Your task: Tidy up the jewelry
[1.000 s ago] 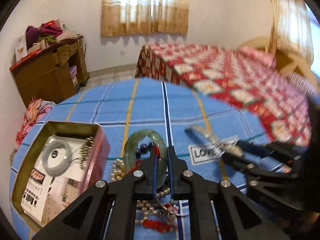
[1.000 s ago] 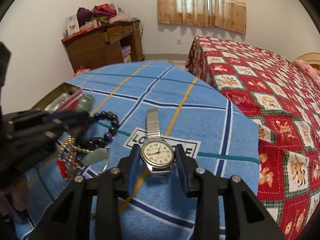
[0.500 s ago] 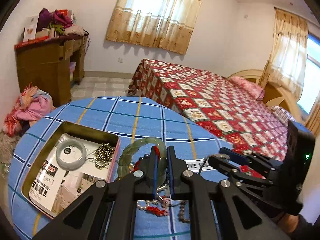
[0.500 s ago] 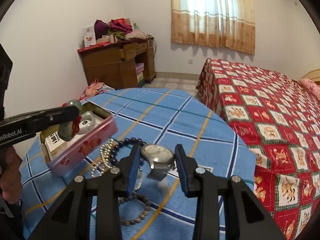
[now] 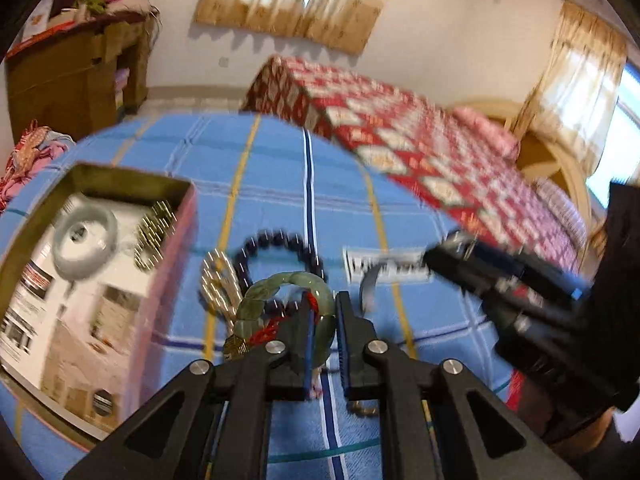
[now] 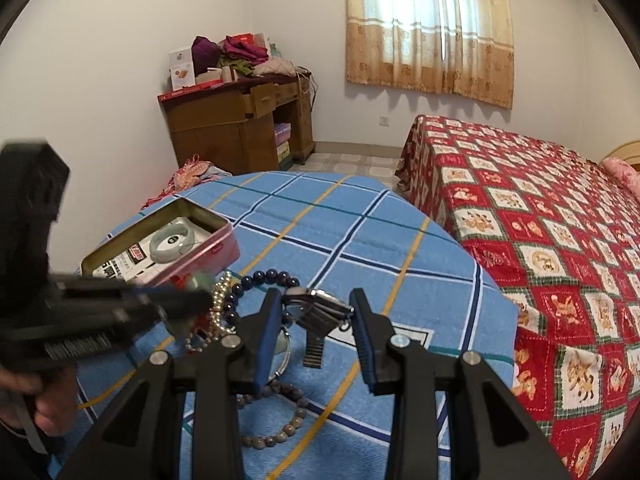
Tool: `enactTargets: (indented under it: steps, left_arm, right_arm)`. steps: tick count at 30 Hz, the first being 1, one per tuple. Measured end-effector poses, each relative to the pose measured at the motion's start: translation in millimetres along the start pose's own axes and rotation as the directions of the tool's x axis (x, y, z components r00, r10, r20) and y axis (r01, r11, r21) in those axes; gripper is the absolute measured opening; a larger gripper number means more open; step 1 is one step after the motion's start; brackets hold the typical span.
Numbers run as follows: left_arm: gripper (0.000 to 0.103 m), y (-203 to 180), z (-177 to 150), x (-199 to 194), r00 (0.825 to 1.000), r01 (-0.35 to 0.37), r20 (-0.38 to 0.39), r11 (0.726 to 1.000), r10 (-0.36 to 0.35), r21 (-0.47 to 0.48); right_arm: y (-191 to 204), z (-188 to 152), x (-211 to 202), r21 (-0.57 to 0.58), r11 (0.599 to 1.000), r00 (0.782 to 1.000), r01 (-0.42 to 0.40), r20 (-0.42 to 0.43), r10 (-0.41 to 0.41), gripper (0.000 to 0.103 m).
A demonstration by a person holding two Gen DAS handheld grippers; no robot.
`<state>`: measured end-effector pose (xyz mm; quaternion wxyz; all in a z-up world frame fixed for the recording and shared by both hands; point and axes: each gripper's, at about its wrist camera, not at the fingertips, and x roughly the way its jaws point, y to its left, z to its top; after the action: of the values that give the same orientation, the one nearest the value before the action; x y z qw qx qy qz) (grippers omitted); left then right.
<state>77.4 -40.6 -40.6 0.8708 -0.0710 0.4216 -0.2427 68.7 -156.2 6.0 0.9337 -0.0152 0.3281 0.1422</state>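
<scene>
Bedroom; a round table under a blue checked cloth [image 6: 360, 232], with a red-quilted bed at frame right. An open tin [image 6: 224, 246] at left centre of the right wrist view already holds a pale bangle [image 6: 172, 242] and, in the left wrist view, a bead chain [image 5: 154, 232]. Still loose on the cloth: dark bead bracelet [image 6: 260, 280], pearl strand [image 6: 218, 296], brown bead bracelet [image 6: 280, 420].

The left gripper [image 5: 324, 324], low centre, has its jaws opening, with the green bangle [image 5: 280, 300] between them; contact is doubtful. The right gripper [image 6: 314, 320] pinches the wristwatch [image 6: 316, 308] clear of the cloth. Judged roughly a third done.
</scene>
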Motion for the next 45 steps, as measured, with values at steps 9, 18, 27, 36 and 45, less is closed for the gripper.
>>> enactTargets:
  steps: [9,18,27,36,45]
  left_arm:
    - [0.011,-15.9,-18.8,10.5,0.996,-0.079,-0.028,0.99,0.083,0.116]
    - [0.05,-2.7,-23.6,1.1,0.984,-0.178,0.017,0.979,0.178,0.099]
    - [0.05,7.9,-7.5,-2.4,0.972,-0.227,0.071,0.973,0.223,0.047]
    - [0.031,3.4,-1.9,26.8,0.954,-0.298,0.006,0.946,0.3,0.131]
    - [0.006,2.8,-3.6,13.1,0.965,-0.262,0.03,0.956,0.261,0.129]
  right_arm:
    - [-2.2,-2.6,-0.7,0.002,1.0,1.0,-0.001,0.0,0.001,0.037]
    - [0.3,-5.7,1.0,0.002,1.0,1.0,-0.007,-0.007,0.007,0.037]
    - [3.8,-8.8,3.0,0.0,1.0,1.0,-0.012,-0.012,0.012,0.037]
    - [6.1,-10.7,3.6,-0.001,1.0,1.0,-0.018,-0.016,0.018,0.037]
    - [6.9,-11.2,2.8,0.0,1.0,1.0,-0.016,-0.01,0.016,0.037]
